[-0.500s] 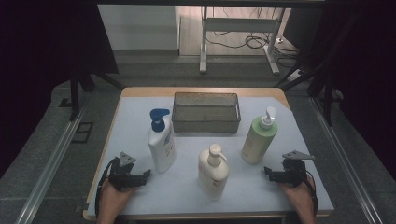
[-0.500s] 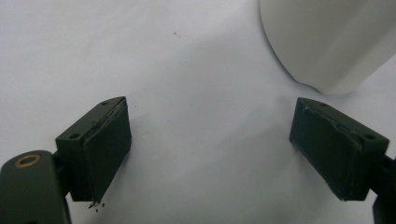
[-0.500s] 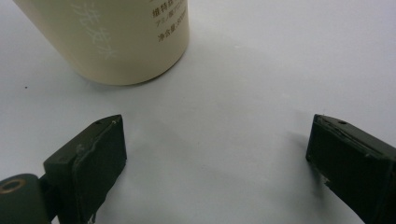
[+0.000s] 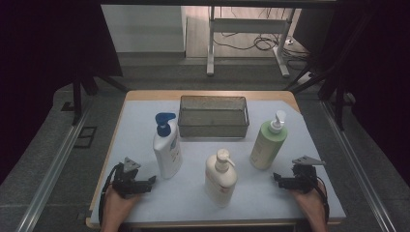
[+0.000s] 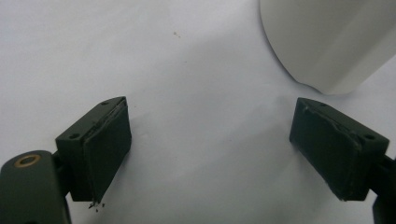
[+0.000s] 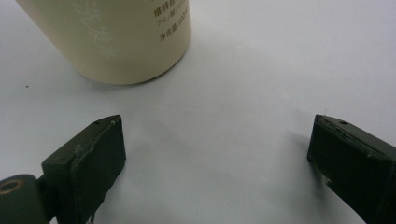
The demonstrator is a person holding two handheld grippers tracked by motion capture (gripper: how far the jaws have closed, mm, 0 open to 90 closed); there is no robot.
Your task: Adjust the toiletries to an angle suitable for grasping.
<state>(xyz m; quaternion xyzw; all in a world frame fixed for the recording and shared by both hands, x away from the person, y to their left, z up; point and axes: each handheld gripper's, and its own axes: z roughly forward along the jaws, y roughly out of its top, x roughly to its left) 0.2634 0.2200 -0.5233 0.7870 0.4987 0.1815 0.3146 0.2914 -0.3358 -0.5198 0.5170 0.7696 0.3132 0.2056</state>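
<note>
- Currently L gripper [image 4: 151, 181] low on white mat [image 4: 193, 203], near-left corner; jaws spread wide, nothing btwn them. Blue-pump white bottle [image 4: 167, 147] just beside it, not touching; bottle base [image 5: 327, 42] shows upper right in left gripper view.
- R gripper [image 4: 276, 178] near-right on mat; jaws spread, empty.
- Cream pump bottle [image 4: 220, 178] upright, centre-front, btwn the two grippers; its base [image 6: 112, 37] lies ahead of R jaws, apart.
- Green pump bottle [image 4: 267, 142] upright, near R gripper.
- Mesh basket [image 4: 213, 129] at back-centre, behind bottles.
</note>
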